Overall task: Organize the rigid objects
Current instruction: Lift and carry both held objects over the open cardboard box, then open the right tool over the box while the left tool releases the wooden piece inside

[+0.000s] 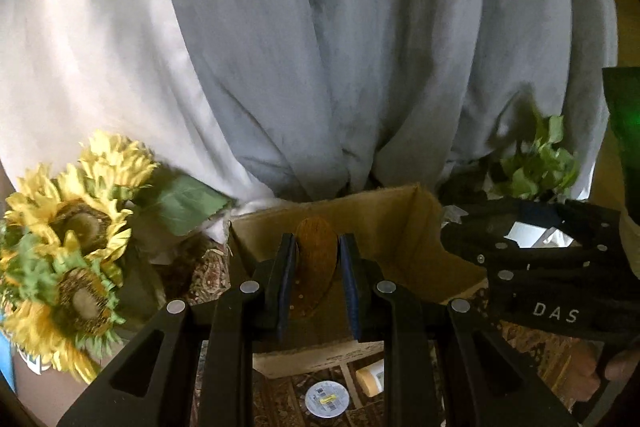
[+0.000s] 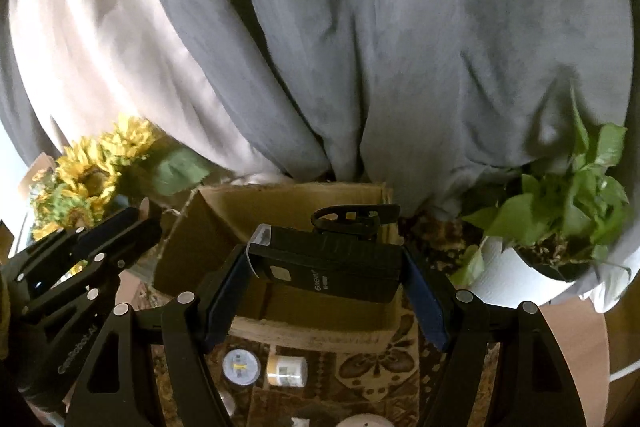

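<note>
Box (image 1: 404,227) sits dead ahead, both loads poised above: left gripper (image 1: 316,267) clamped on wooden oval (image 1: 314,255), prob. a brush; right gripper (image 2: 324,271) half-open, squeezing black device (image 2: 332,259).

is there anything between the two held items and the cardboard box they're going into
Nothing visible. The left hand-held gripper holds a wooden oval piece and the right hand-held gripper a black boxed device, both in front of the open cardboard box, whose visible opening is unblocked.
</note>
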`<state>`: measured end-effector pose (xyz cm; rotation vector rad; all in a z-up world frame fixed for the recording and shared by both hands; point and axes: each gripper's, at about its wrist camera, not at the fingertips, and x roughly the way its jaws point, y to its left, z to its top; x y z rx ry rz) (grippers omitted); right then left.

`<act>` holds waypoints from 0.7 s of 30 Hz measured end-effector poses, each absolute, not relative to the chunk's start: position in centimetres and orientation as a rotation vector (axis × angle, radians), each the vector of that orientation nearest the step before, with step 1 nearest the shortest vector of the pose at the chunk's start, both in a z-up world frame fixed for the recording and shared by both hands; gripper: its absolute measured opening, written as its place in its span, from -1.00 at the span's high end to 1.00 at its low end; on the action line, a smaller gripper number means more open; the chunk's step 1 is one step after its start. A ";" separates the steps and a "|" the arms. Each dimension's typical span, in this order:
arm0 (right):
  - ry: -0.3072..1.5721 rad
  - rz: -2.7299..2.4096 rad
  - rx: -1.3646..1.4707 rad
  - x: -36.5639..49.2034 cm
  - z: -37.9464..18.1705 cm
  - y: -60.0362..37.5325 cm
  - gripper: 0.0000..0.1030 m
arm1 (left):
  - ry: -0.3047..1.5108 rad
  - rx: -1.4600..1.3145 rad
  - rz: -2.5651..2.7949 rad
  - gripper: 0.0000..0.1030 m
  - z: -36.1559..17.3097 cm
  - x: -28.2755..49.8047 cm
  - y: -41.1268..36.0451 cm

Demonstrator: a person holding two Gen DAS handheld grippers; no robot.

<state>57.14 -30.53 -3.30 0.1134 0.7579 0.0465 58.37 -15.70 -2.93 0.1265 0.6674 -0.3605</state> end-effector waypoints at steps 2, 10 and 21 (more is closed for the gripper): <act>0.784 0.047 0.096 58.1 -3.8 -30.5 -0.46 | 0.703 0.131 -0.363 0.55 -3.4 59.4 -15.9; 0.893 0.049 0.052 61.6 -5.6 -30.7 -0.46 | 0.836 0.163 -0.373 0.55 -5.4 63.3 -16.8; 1.018 0.067 0.036 64.6 -7.8 -30.6 -0.46 | 0.988 0.196 -0.375 0.49 -7.7 66.2 -17.7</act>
